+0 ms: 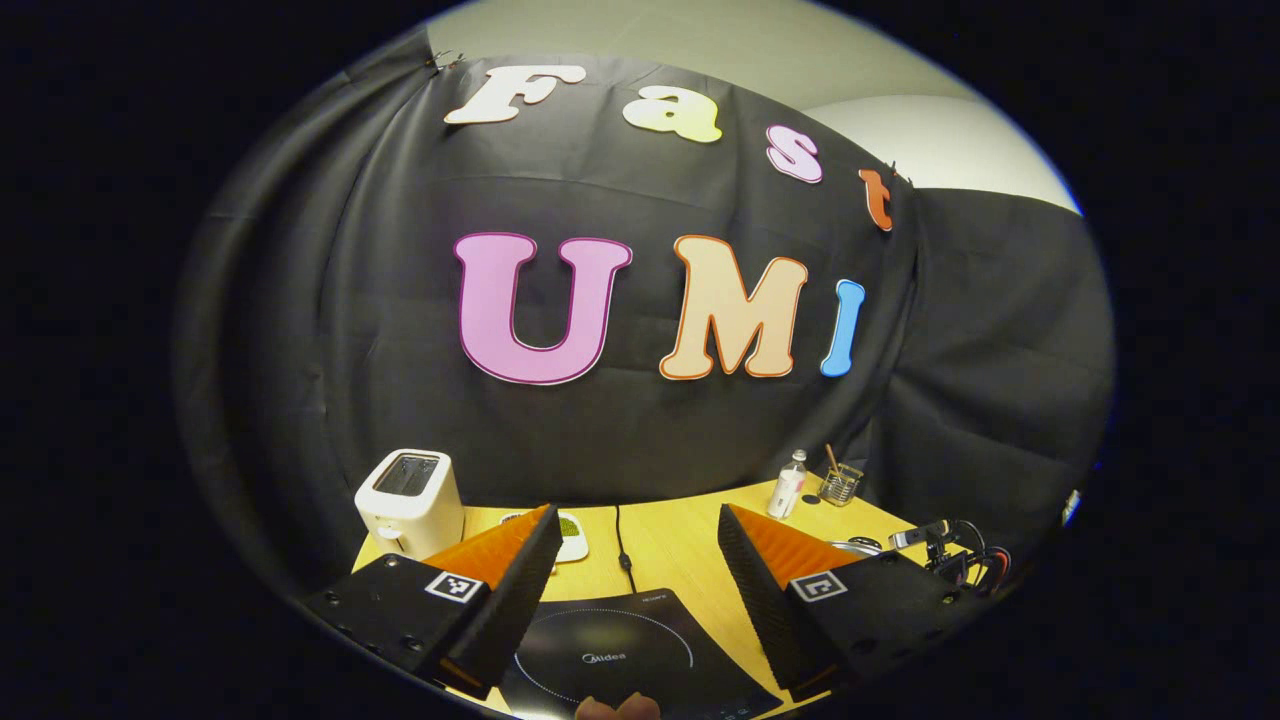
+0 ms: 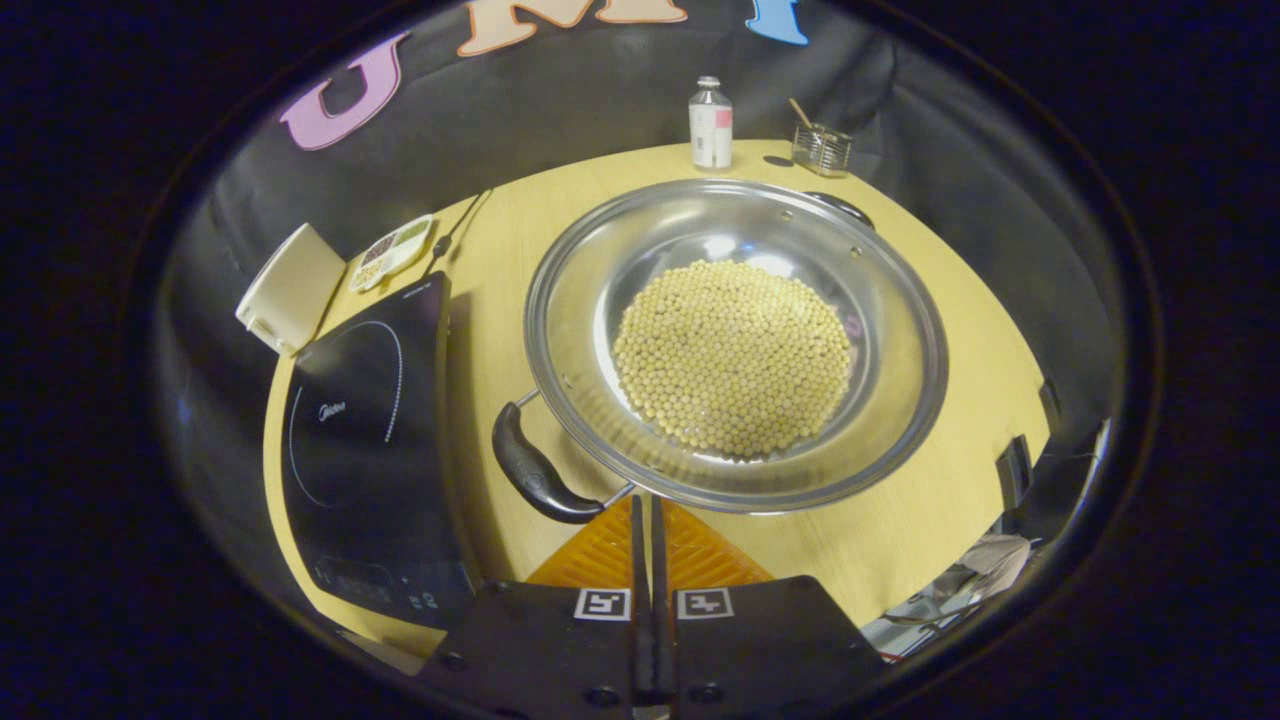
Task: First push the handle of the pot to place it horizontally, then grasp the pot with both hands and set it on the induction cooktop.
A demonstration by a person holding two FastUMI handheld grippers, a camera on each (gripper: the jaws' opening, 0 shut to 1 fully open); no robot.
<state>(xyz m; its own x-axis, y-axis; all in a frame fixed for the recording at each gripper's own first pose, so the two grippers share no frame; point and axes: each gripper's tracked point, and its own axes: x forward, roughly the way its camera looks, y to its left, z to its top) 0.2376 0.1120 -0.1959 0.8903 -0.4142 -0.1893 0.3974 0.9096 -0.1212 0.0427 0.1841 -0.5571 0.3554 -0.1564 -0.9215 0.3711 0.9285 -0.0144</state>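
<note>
A wide steel pot [image 2: 900,330] holding pale yellow beans [image 2: 735,355] stands on the wooden table in the right gripper view. One black handle [image 2: 535,470] points to the lower left, another [image 2: 840,207] to the upper right. My right gripper [image 2: 645,505] is shut with nothing between its fingers. Its tips sit just below the pot's near rim, beside the near handle's bracket. The black induction cooktop [image 2: 370,430] lies left of the pot. My left gripper [image 1: 635,545] hangs open above the cooktop [image 1: 610,650], holding nothing.
A white toaster [image 1: 410,500] and a small dish of beans [image 2: 390,250] stand behind the cooktop. At the table's back are a small bottle [image 2: 710,125] and a glass jar [image 2: 822,150]. The cooktop's cord [image 1: 622,545] runs to the wall. Dark gear and cables [image 1: 960,560] lie at the right edge.
</note>
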